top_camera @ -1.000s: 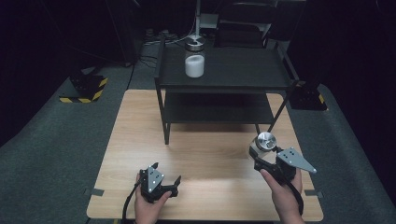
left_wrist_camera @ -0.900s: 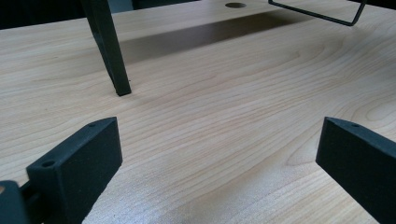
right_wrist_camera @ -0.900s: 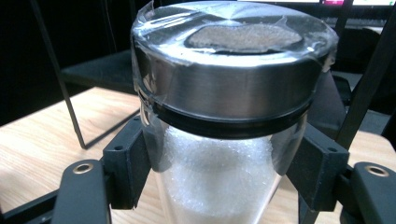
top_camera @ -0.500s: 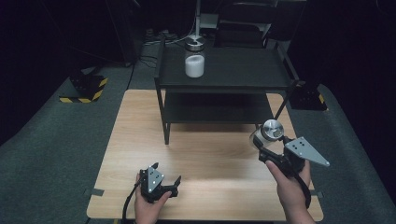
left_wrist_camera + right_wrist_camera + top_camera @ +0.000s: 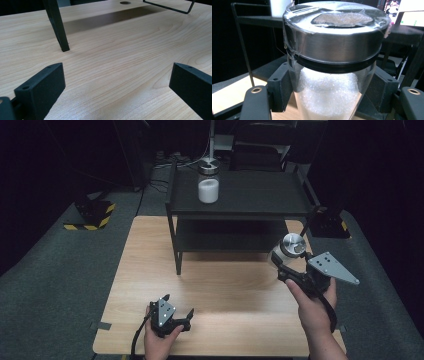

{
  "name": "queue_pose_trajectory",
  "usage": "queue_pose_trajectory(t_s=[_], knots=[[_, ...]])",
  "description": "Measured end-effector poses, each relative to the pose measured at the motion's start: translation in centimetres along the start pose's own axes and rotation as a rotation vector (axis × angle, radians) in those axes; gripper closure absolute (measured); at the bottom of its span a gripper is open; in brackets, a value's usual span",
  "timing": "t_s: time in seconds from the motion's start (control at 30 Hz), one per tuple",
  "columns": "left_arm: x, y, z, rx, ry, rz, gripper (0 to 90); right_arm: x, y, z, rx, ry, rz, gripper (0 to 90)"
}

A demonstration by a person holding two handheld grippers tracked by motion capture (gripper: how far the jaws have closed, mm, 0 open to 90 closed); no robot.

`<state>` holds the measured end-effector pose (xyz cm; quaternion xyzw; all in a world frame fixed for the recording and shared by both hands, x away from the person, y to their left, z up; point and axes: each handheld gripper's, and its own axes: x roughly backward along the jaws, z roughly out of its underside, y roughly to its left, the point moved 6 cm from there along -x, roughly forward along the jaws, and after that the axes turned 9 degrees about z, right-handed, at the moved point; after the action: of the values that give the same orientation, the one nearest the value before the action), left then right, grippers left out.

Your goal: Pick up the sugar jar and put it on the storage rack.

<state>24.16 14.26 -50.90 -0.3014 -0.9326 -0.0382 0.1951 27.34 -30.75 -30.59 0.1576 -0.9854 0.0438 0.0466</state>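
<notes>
**Jar of white grains held aloft, no readable label**

Right gripper clamped on a clear jar with a brushed metal lid, jaws pressing both glass sides just under the lid's black rim. Jar upright, lifted off the wooden surface, hanging in front of the right end of the black shelf rack, near its lower tier. White crystalline grains inside, filling the glass up close to the lid. Clear tape across the lid top and down its side, over a grainy, perforated patch in the middle. No brand, label or writing legible on jar, lid or tape.

Second jar of the same kind, also with white contents and a metal lid, standing on the rack's top shelf toward its left end, well apart from the held one; no lettering readable there either.

Left gripper low at the near edge of the surface, jaws spread wide, nothing between them but bare wood grain; one black rack leg ahead of it

Yellow-and-black striped block on the grey floor, left of the surface
</notes>
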Motion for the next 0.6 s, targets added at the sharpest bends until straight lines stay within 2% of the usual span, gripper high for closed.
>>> queue_pose_trajectory(t_s=[0.2,0.37,0.6], knots=[[0.0,0.0,0.0,0.000,0.000,0.000,0.5,-0.3,0.0,-1.7,0.010,-0.012,0.001,30.5],[0.0,0.0,0.0,0.001,0.001,0.001,0.5,-0.7,-0.3,-3.2,0.000,-0.019,-0.006,30.5],[0.0,0.0,0.0,0.001,0.002,0.003,0.5,-1.4,-0.6,-4.6,-0.002,-0.024,-0.003,30.5]])
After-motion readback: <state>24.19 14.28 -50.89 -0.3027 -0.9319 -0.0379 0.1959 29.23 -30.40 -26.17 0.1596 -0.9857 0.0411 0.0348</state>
